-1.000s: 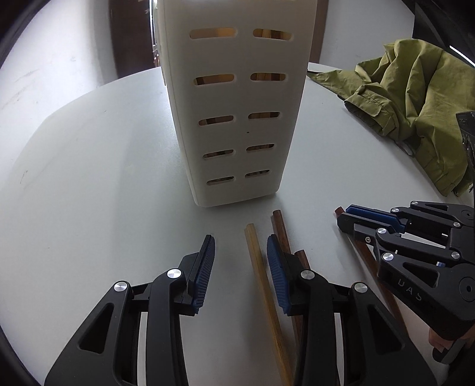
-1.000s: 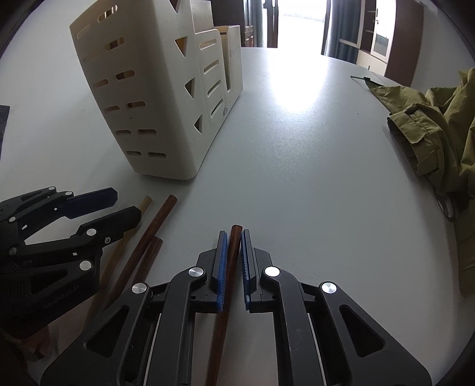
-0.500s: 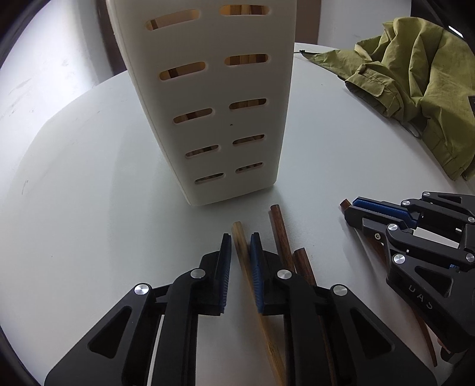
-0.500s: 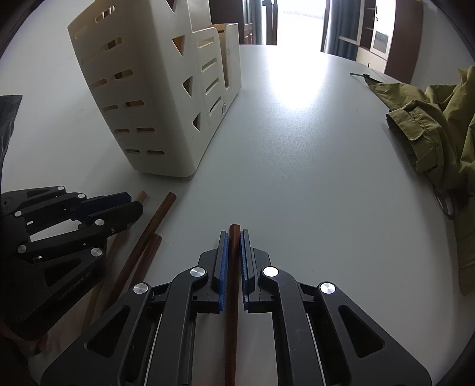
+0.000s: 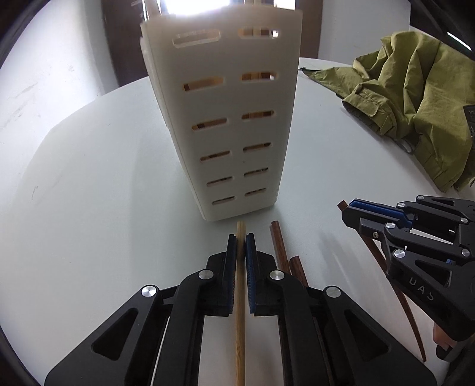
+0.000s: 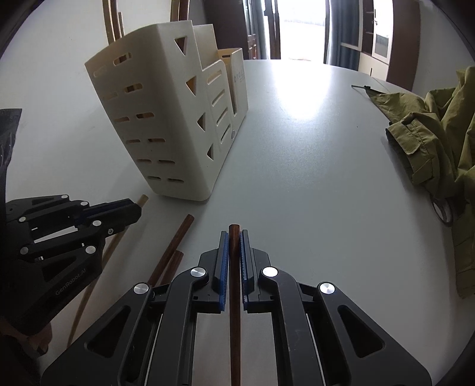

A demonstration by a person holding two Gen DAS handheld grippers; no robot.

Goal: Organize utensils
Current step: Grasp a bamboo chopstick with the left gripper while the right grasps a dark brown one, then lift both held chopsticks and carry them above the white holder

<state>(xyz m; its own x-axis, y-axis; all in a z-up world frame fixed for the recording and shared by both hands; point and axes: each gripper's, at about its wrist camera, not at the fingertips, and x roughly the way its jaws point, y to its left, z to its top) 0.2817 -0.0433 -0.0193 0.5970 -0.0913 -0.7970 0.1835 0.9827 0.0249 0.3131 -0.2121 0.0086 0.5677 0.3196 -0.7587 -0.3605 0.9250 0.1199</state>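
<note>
Left gripper clamps a pale bamboo chopstick, right gripper a dark wooden chopstick; both lie lengthwise along the fingers, slotted cream utensil holder directly ahead of left, far-left of right.

1. A white, round-edged surface fills most of both views, smooth and faintly scuffed on its left part in the left wrist view.
2. Bright daylight enters through a tall doorway at the back and leaves a glare patch on the surface.
3. Dark curtains hang just right of the doorway.
4. A cabinet with a glass panel stands further right, against the wall.
5. Dark brown door frames flank the opening.
6. An olive-green jacket lies crumpled on the right side of the surface.
7. The wall at left is pale.
</note>
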